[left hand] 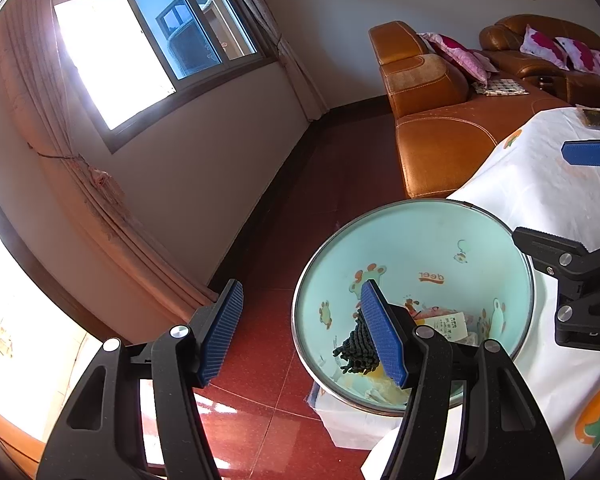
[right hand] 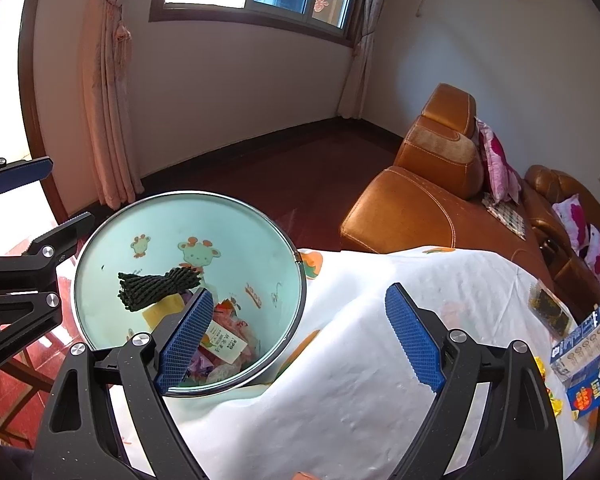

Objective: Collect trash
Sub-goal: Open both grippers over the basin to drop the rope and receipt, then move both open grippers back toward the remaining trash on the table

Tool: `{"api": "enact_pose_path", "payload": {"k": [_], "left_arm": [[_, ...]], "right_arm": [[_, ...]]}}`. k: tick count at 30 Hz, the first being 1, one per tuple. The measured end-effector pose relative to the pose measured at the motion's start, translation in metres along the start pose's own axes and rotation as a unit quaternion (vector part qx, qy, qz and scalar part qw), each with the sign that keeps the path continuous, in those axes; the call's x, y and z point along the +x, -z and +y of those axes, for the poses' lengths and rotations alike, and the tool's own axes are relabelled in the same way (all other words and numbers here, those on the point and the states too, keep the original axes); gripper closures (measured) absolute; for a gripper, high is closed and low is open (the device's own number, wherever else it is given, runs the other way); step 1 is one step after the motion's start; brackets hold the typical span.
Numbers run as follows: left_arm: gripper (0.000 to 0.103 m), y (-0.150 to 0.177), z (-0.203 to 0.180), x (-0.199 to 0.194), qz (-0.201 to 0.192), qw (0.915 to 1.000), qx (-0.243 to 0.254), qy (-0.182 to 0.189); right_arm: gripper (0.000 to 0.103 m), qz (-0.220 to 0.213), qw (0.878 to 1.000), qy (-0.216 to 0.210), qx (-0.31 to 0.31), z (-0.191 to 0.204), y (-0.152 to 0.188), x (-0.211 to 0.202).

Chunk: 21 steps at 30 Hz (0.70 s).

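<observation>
A round bin with a mint cartoon-print inside wall and a metal rim stands beside the table. In it lie a dark green foam net, a white label and several coloured wrappers. My left gripper is open with nothing between its blue pads; it hangs at the bin's near rim, one finger over the opening. The right gripper is open and empty too, spanning the bin's edge and the tablecloth. Each gripper shows in the other's view: left gripper, right gripper.
A white tablecloth with orange prints covers the table. At its far right lie a blue-and-white carton, a dark snack packet and yellow wrappers. An orange leather sofa stands behind. The floor is red tile.
</observation>
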<state>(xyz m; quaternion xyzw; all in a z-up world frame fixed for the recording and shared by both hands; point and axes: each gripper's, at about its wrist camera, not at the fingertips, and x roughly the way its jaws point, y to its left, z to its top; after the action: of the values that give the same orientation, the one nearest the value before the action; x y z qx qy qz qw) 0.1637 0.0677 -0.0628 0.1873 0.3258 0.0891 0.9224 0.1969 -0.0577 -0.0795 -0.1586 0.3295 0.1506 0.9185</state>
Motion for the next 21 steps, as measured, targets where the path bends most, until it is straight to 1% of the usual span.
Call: {"api": "enact_pose_path", "payload": {"k": [10, 11, 12, 13, 17, 21], "left_arm": [[0.041, -0.001, 0.0, -0.001, 0.001, 1.0, 0.0, 0.0], [0.039, -0.001, 0.0, -0.001, 0.001, 1.0, 0.0, -0.001], [0.033, -0.001, 0.001, -0.002, 0.0, 1.0, -0.001, -0.002], [0.03, -0.002, 0.001, -0.003, -0.002, 1.0, -0.002, -0.003], [0.029, -0.004, -0.002, -0.008, -0.006, 1.0, 0.0, 0.003], [0.023, -0.003, -0.016, -0.016, -0.013, 0.9997, 0.006, 0.022]], "right_arm": [[0.016, 0.0, 1.0, 0.003, 0.003, -0.002, 0.002, -0.003], [0.016, 0.0, 1.0, 0.004, 0.003, -0.002, 0.002, -0.004], [0.016, 0.0, 1.0, 0.005, 0.005, -0.003, 0.003, -0.005], [0.016, 0.001, 1.0, 0.009, 0.007, -0.004, 0.004, -0.007], [0.016, 0.007, 0.999, 0.026, 0.031, -0.017, 0.011, -0.021], [0.016, 0.011, 0.997, 0.046, 0.059, -0.037, 0.028, -0.044]]}}
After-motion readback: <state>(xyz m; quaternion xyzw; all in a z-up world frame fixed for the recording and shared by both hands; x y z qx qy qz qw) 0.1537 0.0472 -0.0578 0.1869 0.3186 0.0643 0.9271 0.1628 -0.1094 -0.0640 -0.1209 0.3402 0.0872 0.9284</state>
